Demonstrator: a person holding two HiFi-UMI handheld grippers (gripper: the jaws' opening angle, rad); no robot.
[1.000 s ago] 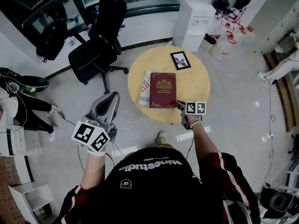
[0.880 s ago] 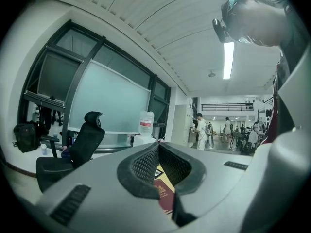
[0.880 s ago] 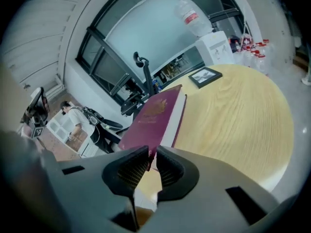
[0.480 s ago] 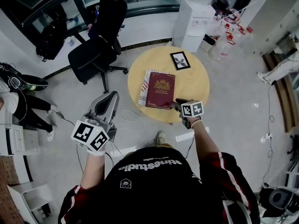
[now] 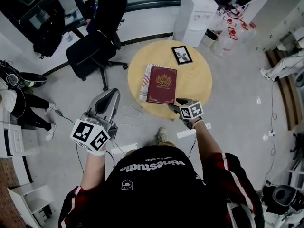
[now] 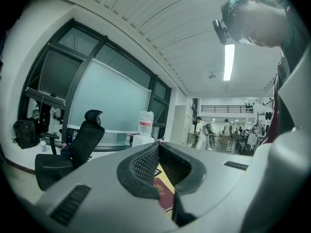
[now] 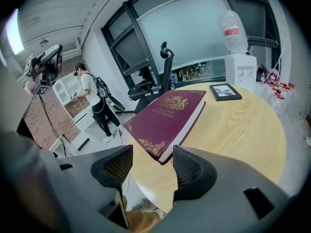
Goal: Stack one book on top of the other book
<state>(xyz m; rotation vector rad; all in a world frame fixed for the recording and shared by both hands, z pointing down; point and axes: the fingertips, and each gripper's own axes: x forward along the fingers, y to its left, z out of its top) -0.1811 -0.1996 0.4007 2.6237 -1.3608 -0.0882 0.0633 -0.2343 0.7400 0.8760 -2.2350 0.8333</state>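
Observation:
A maroon book [image 5: 162,84] with a gold crest lies flat on a second book [image 5: 144,81], whose striped cover shows only along its left side, on the round yellow table [image 5: 202,82]. My right gripper [image 5: 174,103] hovers just off the maroon book's near right corner, by the table's front edge. Its jaws have just been opening and nothing is between them. The right gripper view has the maroon book [image 7: 167,114] a short way beyond the open right gripper [image 7: 151,165]. My left gripper [image 5: 114,95] stays off the table to the left, its left gripper [image 6: 158,147] pads meeting, holding nothing.
A small black picture frame [image 5: 182,54] lies at the table's far side. A black office chair [image 5: 95,46] stands at the back left and a white water dispenser [image 5: 194,13] behind the table. A white cable [image 5: 126,113] loops on the floor. A person [image 7: 95,101] stands far left.
My right gripper has let go of the maroon book's near corner, opened its jaws and drawn back toward the table's front edge. The book lies still on the lower one. My left gripper has kept still.

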